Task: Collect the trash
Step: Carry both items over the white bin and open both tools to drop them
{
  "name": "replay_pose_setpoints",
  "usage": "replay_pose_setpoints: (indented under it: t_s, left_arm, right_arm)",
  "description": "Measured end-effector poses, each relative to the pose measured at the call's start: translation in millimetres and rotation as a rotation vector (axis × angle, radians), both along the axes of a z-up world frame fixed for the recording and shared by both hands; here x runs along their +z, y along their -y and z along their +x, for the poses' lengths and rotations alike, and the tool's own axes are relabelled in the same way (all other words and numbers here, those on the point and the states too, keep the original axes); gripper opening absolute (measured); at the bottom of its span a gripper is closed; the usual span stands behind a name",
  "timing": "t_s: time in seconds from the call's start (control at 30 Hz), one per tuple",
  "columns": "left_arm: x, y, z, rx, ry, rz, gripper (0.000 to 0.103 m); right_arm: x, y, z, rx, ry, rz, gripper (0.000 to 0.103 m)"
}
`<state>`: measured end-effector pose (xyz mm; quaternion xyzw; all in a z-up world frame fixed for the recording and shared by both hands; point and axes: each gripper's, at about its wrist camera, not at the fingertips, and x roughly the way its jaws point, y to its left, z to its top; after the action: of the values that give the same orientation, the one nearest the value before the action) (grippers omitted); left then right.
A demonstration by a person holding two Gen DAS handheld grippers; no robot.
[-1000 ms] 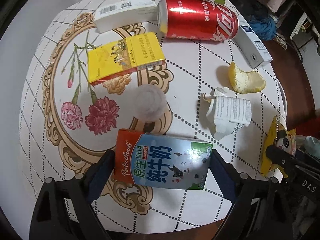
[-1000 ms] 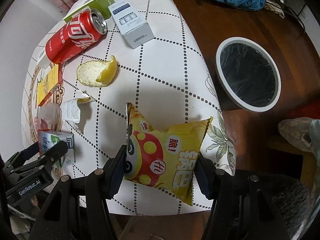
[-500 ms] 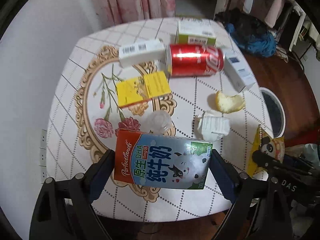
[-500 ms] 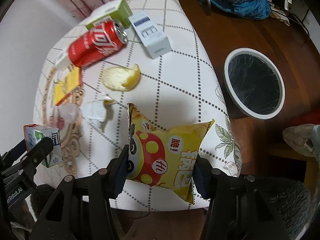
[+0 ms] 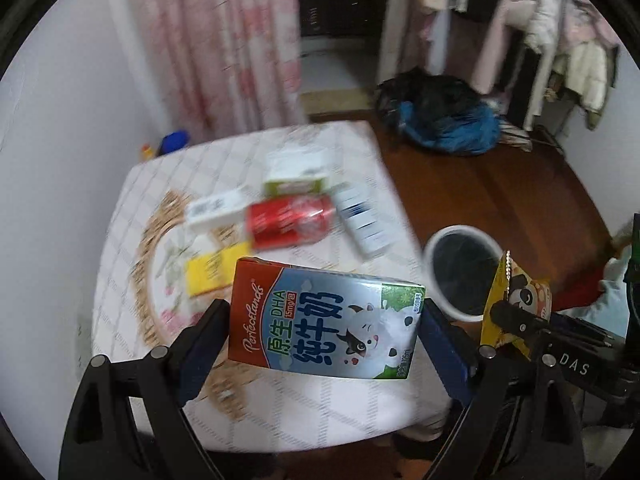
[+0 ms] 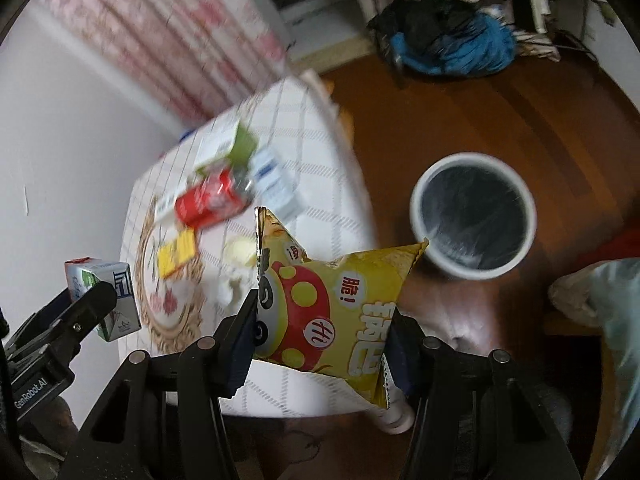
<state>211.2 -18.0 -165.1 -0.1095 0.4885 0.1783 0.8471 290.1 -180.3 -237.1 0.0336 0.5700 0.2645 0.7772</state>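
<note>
Risk, milk carton: the left gripper [image 5: 324, 320] grips the milk carton [image 5: 326, 322] only by its two short ends, so I judge a tilt or a jolt on the way to the bin could let it twist or slip out.
Risk, snack bag: the yellow snack bag [image 6: 340, 308] is soft and puffy; the right gripper [image 6: 320, 340] pinches it low down, and most of the bag stands free above the jaws, so it may sag or slide if the pinch loosens.
Risk, the drop: the trash bin [image 6: 474, 216] stands on the wooden floor to the right of the table [image 6: 320, 168], beyond its edge; a release made short of the rim would likely put the trash on the floor.
Risk, crowding: the two grippers sit close side by side, so both heading for one bin mouth could bump each other.
Left gripper: jaws set wide, closed against the carton's ends, carton lifted clear above the near part of the table.
Right gripper: jaws at a middling width, clamped on the bag's lower part, bag held in the air over the table's near right corner.
Remaining trash: the red can [image 5: 290, 220], several small boxes and a piece of peel lie on the far part of the table; both views are blurred there.
</note>
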Motion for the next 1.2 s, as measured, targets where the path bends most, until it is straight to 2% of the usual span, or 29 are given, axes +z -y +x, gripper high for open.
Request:
replay_pose_setpoints:
  t_s: [0.13, 0.27, 0.47, 0.57, 0.7, 0.83, 0.9, 0.93, 0.97, 1.2]
  left_arm:
    - [-4, 33, 50, -0.084, 0.009, -0.047, 0.092]
    - [-35, 58, 111, -0.139, -0.013, -0.132, 0.092]
    - [-115, 85, 200, -0.179, -0.114, -0.272, 0.092]
    - [-154, 96, 232, -0.185, -0.186, -0.325, 0.093]
    - [-189, 106, 262, -0.175, -0.245, -0.368, 0.094]
    - [-212, 115, 278, -0.181, -0.294, -0.353, 0.099]
    - [-215, 117, 277, -0.192, -0.303, -0.323, 0.099]
    - [-217, 117, 276, -0.196, -0.307, -0.306, 0.099]
    - [-218, 120, 274, -0.203, -0.308, -0.285, 0.099]
    - [-222, 125, 262, -0.221, -0.327, -0.159, 0.1]
  right_arm:
    - [9, 48, 38, -0.069, 0.024, -0.006, 0.057]
    - [-12, 85, 80, -0.131, 0.02, -0.06, 0.057]
    - [-96, 120, 151, -0.174, -0.082, -0.139, 0.057]
    - [-140, 130, 178, -0.186, -0.138, -0.168, 0.057]
    - [-190, 138, 209, -0.2, -0.194, -0.189, 0.057]
    - [-229, 140, 231, -0.201, -0.229, -0.176, 0.06]
    - [-242, 141, 237, -0.203, -0.243, -0.166, 0.072]
    - [-248, 141, 239, -0.204, -0.249, -0.176, 0.09]
    - [-253, 142, 239, -0.209, -0.251, -0.191, 0.1]
    - [-260, 142, 231, -0.224, -0.226, -0.304, 0.1]
